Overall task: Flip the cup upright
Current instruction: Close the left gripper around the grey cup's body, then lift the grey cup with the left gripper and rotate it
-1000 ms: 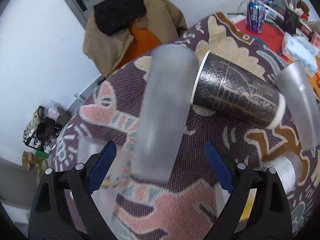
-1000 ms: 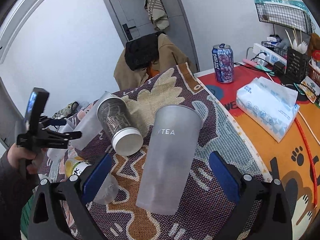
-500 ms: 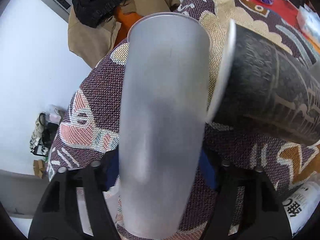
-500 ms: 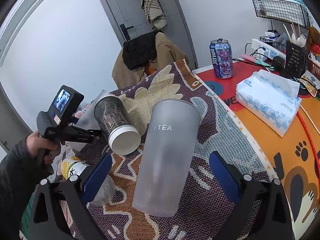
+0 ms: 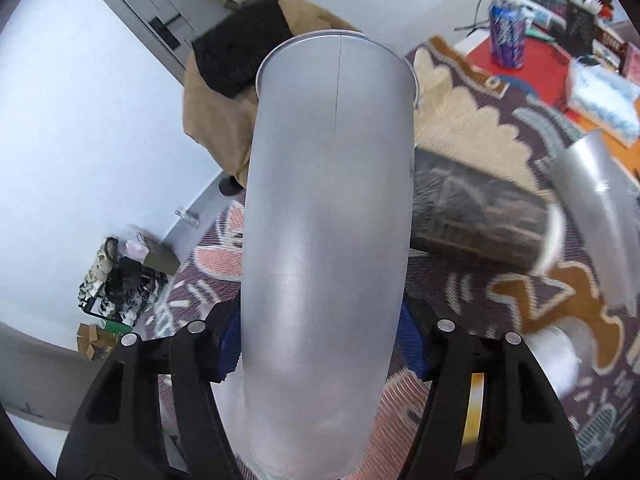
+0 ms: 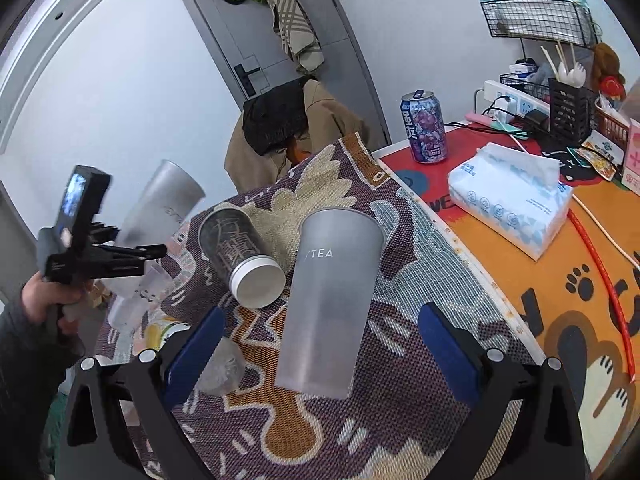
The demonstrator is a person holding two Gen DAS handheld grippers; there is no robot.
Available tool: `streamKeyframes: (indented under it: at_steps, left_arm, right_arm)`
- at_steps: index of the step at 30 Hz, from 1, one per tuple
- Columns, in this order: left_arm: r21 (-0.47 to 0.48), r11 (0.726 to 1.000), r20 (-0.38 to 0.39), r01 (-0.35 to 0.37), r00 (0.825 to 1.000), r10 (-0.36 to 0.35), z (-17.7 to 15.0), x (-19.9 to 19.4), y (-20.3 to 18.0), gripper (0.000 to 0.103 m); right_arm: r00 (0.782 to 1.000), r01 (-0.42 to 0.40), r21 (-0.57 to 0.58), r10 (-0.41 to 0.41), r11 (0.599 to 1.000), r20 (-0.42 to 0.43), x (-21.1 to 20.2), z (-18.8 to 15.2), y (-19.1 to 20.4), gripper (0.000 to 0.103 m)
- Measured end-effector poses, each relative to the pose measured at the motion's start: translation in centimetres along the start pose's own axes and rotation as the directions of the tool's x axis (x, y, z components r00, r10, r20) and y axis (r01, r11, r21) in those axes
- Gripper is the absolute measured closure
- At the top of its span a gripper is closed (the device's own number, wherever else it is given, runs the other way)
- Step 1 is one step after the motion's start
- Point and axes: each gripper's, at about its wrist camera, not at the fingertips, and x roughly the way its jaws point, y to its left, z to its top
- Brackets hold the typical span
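My left gripper [image 5: 320, 344] is shut on a frosted grey cup [image 5: 328, 216], held by its lower body, lifted off the patterned cloth and tilted with its mouth up and away. In the right wrist view the same cup [image 6: 160, 208] hangs at the left in the left gripper [image 6: 132, 254]. My right gripper [image 6: 320, 344] is open and empty, its blue pads either side of a second frosted cup marked TEA [image 6: 332, 300] that lies on the cloth. A dark printed cup [image 6: 240, 256] lies on its side between them.
A patterned woven cloth [image 6: 400, 360] covers the table. A soda can [image 6: 424, 128], a tissue pack [image 6: 512, 200] and a black utensil holder [image 6: 568, 108] stand at the right. A crumpled clear cup [image 6: 220, 364] lies near the right gripper. A coat-covered chair [image 6: 288, 132] stands behind.
My left gripper closed on the frosted grey cup and lifted it off the cloth, tilting its mouth upward. The right gripper stayed open over the TEA cup.
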Motion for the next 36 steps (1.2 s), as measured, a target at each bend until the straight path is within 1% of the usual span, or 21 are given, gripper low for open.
streamKeyframes:
  at_steps: [5,11,15,16,20,22,24,26,29,31,33,36]
  left_arm:
    - [-0.011,1.000,0.045,0.002,0.999,-0.002,-1.6,-4.9,-0.5,0.039]
    - [-0.049,0.998,0.088,0.027,0.996,-0.023,-4.2,-10.1,-1.2,0.039]
    - [-0.078,0.994,0.108,0.070,0.992,-0.061,-6.1,-13.2,-2.6,0.039]
    - [-0.081,0.994,0.110,0.078,0.992,-0.069,-6.5,-13.5,-3.2,0.039]
    - [-0.109,0.981,0.128,0.161,0.981,-0.147,-8.5,-15.5,-5.0,0.039]
    - [-0.115,0.979,0.144,0.167,0.978,-0.150,-9.5,-16.6,-6.0,0.039]
    - [-0.141,0.966,0.161,0.216,0.968,-0.193,-10.4,-17.5,-6.8,0.039]
    - [-0.159,0.959,0.177,0.234,0.962,-0.206,-11.1,-18.2,-7.3,0.039]
    - [-0.192,0.939,0.194,0.285,0.949,-0.248,-12.1,-18.9,-8.1,0.039]
    - [-0.226,0.911,0.198,0.346,0.931,-0.305,-12.8,-18.8,-8.3,0.039]
    - [-0.250,0.894,0.193,0.372,0.924,-0.330,-13.4,-18.5,-8.6,0.039]
    - [-0.287,0.863,0.187,0.416,0.908,-0.375,-14.4,-17.6,-9.4,0.039]
  right_arm:
    - [1.000,-0.016,0.018,0.016,1.000,0.016,-2.3,-0.5,0.0,0.008]
    - [0.999,-0.041,0.020,0.040,0.999,0.034,-5.2,-1.2,0.3,0.008]
    - [0.998,-0.052,0.018,0.051,0.998,0.040,-6.8,-1.8,0.3,0.008]
    - [0.998,-0.057,0.019,0.057,0.998,0.038,-7.1,-2.0,0.2,0.008]
    - [0.997,-0.071,0.023,0.070,0.997,0.033,-8.3,-3.0,-0.4,0.008]
    - [0.997,-0.073,0.024,0.072,0.997,0.031,-8.8,-3.5,-0.7,0.008]
    - [0.997,-0.074,0.023,0.073,0.997,0.027,-9.2,-4.0,-1.0,0.008]
    - [0.997,-0.073,0.020,0.073,0.997,0.022,-9.6,-4.4,-1.3,0.008]
    - [0.997,-0.074,0.012,0.074,0.997,0.019,-10.2,-5.0,-1.5,0.008]
    - [0.997,-0.076,0.008,0.076,0.997,0.015,-10.5,-5.3,-1.6,0.008]
    - [0.997,-0.076,-0.001,0.076,0.997,0.004,-10.6,-5.9,-1.6,0.008]
    - [0.997,-0.079,-0.002,0.079,0.997,-0.011,-10.6,-6.6,-1.8,0.008]
